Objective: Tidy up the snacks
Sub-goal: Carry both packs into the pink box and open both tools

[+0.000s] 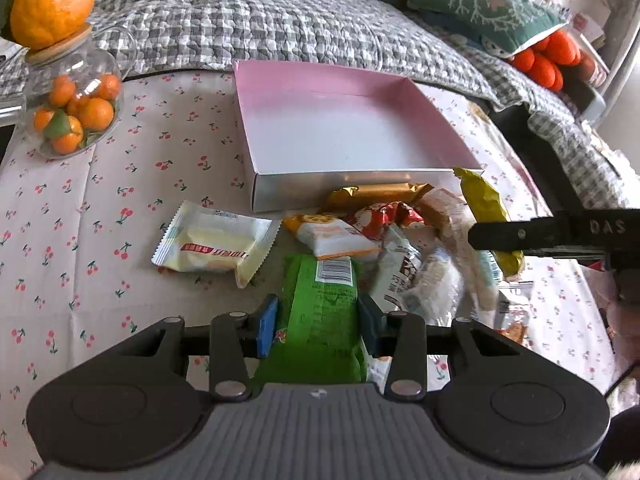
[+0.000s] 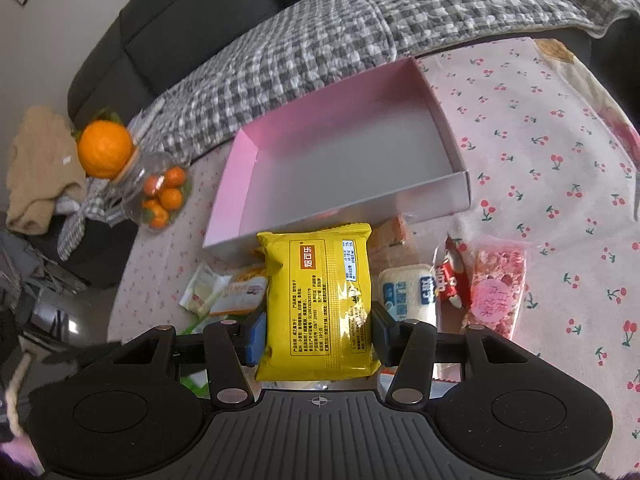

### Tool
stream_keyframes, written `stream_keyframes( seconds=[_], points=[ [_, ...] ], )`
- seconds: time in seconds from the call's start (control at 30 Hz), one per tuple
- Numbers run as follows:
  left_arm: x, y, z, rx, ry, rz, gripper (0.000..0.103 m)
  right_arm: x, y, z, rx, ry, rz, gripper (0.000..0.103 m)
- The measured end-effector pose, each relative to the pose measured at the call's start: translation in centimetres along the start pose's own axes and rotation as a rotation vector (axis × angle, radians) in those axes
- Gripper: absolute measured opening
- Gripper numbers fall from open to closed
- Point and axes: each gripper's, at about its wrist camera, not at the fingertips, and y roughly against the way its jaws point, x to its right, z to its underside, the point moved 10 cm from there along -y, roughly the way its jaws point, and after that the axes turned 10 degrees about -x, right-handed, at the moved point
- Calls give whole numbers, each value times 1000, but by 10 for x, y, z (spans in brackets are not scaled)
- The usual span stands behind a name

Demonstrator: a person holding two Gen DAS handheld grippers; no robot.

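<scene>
An empty pink box (image 1: 340, 128) lies open on the cherry-print tablecloth; it also shows in the right wrist view (image 2: 340, 160). In front of it is a pile of several snack packets (image 1: 400, 240). My left gripper (image 1: 318, 322) is shut on a green packet (image 1: 320, 312) at the near side of the pile. My right gripper (image 2: 318, 334) is shut on a yellow packet (image 2: 320, 296) and holds it above the pile, just in front of the box. The right gripper also shows in the left wrist view, holding the yellow packet (image 1: 486, 204).
A glass jar of small oranges (image 1: 72, 108) with a big orange (image 1: 52, 2) on its lid stands left of the box. A pale yellow packet (image 1: 212, 244) lies apart at the left. A pink packet (image 2: 496, 292) and white roll (image 2: 408, 292) lie at the right. A checked sofa cover (image 1: 260, 24) is behind.
</scene>
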Motion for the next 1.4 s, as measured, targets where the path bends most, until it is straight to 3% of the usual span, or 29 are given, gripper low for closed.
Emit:
stream_keyframes(
  seconds=[0.57,0.83,1.1,1.27,1.4],
  points=[
    [6,34,-10,120,36,55,37,17,22,-19,73,-83,-26,50],
    [10,31,-42,162,73,27,37,19,23,-46,80,-123,-29,50],
    [8,0,-94,281,97,-41,37,27,8,-84,198,-82,-37,50],
    [0,-29,-117,348,135,-81,37,42,-10,-103,211,-84,-8,50],
    [-7,-47,-124,338,158,-126,38,49,-23,-111,203,-84,17,50]
  ],
)
